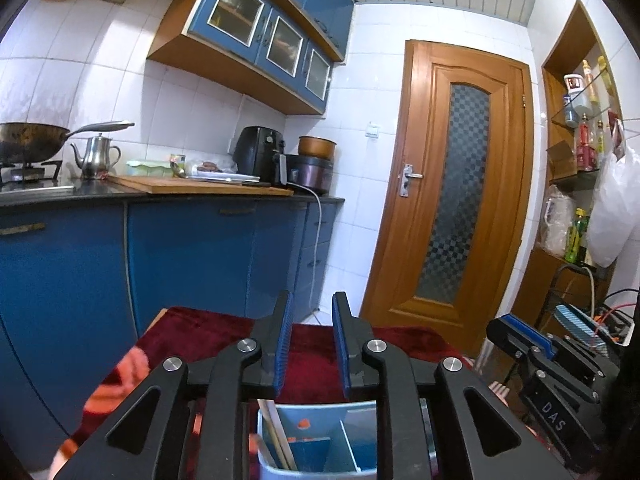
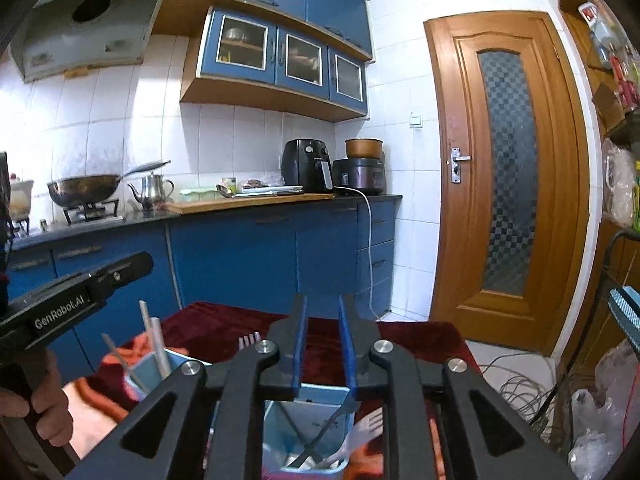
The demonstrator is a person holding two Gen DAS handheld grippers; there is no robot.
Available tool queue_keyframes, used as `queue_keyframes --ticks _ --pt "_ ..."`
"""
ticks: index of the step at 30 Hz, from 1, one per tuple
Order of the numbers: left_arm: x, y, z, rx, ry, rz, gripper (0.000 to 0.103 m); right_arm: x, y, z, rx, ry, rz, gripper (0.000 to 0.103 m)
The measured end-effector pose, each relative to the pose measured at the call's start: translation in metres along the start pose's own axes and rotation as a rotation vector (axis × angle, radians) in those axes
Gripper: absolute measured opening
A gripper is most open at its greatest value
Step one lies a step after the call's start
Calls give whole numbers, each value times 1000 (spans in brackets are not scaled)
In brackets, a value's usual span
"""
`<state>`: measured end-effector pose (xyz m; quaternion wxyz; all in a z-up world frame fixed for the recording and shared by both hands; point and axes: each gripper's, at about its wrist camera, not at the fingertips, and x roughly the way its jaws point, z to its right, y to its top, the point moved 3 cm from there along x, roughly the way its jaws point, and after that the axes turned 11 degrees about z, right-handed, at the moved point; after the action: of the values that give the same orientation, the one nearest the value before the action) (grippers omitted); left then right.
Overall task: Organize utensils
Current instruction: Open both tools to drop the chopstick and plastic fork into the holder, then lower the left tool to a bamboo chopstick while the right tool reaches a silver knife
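Observation:
In the left wrist view my left gripper [image 1: 312, 304] is open and empty, raised above a light blue divided holder [image 1: 320, 440] that holds wooden chopsticks [image 1: 280, 436]. The right gripper [image 1: 532, 336] shows at the right of that view. In the right wrist view my right gripper [image 2: 322, 304] is open and empty above a second light blue holder [image 2: 308, 432] with a dark utensil [image 2: 320, 436] and a white plastic fork [image 2: 360, 432] in it. The other holder [image 2: 152, 368] sits to the left with chopsticks [image 2: 154, 340] and a fork [image 2: 249, 340].
Both holders stand on a table with a dark red cloth [image 2: 400, 340]. Beyond it are blue kitchen cabinets [image 1: 192, 256], a counter with a wok [image 2: 84, 190], kettle [image 2: 152, 190] and air fryer [image 2: 306, 166], and a wooden door [image 2: 504, 176]. Cables and bags [image 2: 560, 400] lie at the right.

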<state>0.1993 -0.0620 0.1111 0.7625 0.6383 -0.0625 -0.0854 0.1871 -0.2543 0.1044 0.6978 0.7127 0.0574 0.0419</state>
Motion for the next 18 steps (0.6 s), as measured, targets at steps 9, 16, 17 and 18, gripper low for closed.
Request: queue_keyframes --ticks 9,16,17,18 --pt "-37 12 1 44 1 -70 20 -44 8 -7 67 37 -20 31" --pt "-76 17 -1 86 11 -109 20 -75 -1 -16 122 79 -60 32" --pt "-81 17 -2 91 13 -117 20 -80 -2 -17 129 80 -66 33" --pt "-86 17 -3 94 15 -124 20 -84 -4 -18 133 79 -72 34"
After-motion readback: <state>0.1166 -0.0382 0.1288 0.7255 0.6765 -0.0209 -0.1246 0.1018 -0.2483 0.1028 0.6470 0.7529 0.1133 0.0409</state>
